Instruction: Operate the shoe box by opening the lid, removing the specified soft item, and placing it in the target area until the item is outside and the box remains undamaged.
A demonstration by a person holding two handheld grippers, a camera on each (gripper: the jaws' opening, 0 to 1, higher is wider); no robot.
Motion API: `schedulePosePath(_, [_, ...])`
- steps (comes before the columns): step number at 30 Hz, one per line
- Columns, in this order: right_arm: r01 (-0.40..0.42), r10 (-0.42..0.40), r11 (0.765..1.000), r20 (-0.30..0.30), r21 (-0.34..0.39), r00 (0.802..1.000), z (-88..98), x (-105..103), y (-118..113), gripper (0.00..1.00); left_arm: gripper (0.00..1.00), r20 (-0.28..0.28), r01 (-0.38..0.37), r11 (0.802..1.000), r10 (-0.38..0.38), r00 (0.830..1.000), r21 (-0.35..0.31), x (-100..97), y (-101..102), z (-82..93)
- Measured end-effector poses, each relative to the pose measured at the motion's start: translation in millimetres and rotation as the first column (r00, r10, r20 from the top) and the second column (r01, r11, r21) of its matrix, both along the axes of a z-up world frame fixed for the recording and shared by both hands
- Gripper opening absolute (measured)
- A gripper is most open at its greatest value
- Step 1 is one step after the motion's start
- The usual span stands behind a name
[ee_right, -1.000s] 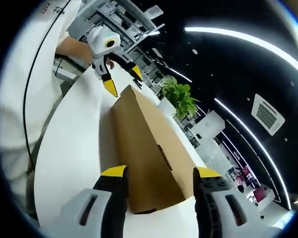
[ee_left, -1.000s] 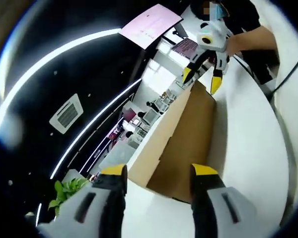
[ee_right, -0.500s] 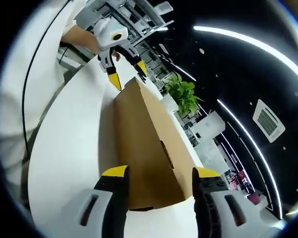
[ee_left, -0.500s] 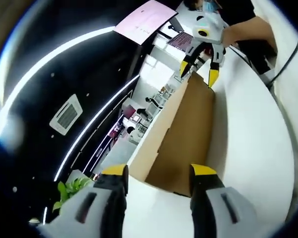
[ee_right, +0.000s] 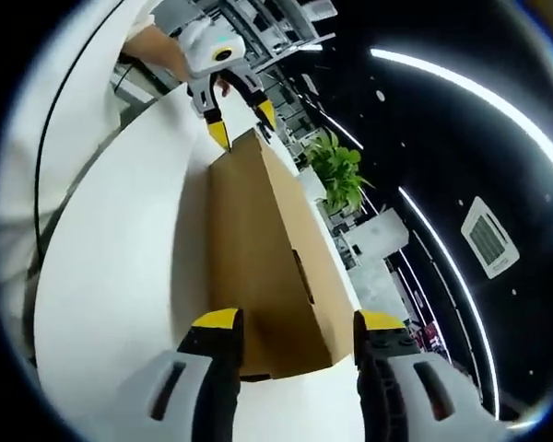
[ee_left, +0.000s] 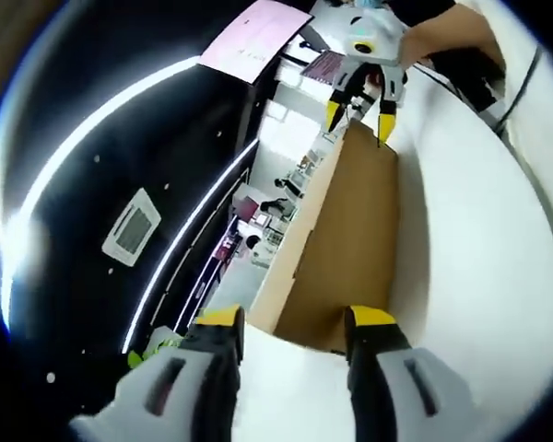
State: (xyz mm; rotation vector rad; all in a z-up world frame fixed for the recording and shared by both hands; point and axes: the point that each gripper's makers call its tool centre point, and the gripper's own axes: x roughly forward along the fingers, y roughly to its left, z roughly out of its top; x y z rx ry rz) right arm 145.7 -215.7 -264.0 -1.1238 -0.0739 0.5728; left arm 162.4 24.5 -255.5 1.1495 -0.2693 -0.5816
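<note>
A long brown cardboard shoe box lies on a white table, its lid down. My left gripper is open at one short end of the box, its yellow-tipped jaws on either side of the end's corner. My right gripper is open at the opposite short end, jaws straddling the box. From each end I see the other gripper: the right gripper at the box's far end, and the left gripper likewise, both with jaws apart. A small dark slot shows on the box's side wall.
A person's hand and dark sleeve hold the far gripper. A cable runs along the white table. A green potted plant stands beyond the box. Overhead are a black ceiling with light strips and a vent.
Both grippers have closed in toward the box's ends; each far gripper now sits right at the box's far edge. The box itself looks unmoved.
</note>
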Motion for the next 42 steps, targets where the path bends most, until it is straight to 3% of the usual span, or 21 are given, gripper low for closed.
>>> schedulePosePath(2, [0.007,-0.007,1.000,0.005,-0.012,1.000,-0.9,0.2,-0.7,0.45,0.43,-0.015,0.007,1.000,-0.007,1.000,-0.004,-1.4,-2.5,-5.2])
schedulePosePath(18, [0.012,-0.011,0.997,0.015,-0.075,1.000,-4.6,-1.1,0.9,0.36,0.38,0.019,-0.001,0.999,0.000,1.000,0.052,1.5,0.3,-7.3])
schedulePosePath(25, [0.013,-0.011,0.996,0.022,-0.092,1.000,-3.4,-2.3,1.5,0.35,0.31,0.001,0.001,0.999,-0.002,1.000,0.040,0.3,-0.9,-12.1])
schedulePosePath(42, [0.024,-0.020,0.992,0.032,-0.126,0.999,-2.1,-2.9,2.7,0.32,0.30,-0.011,-0.011,1.000,0.011,1.000,0.029,-0.3,-1.1,-11.4])
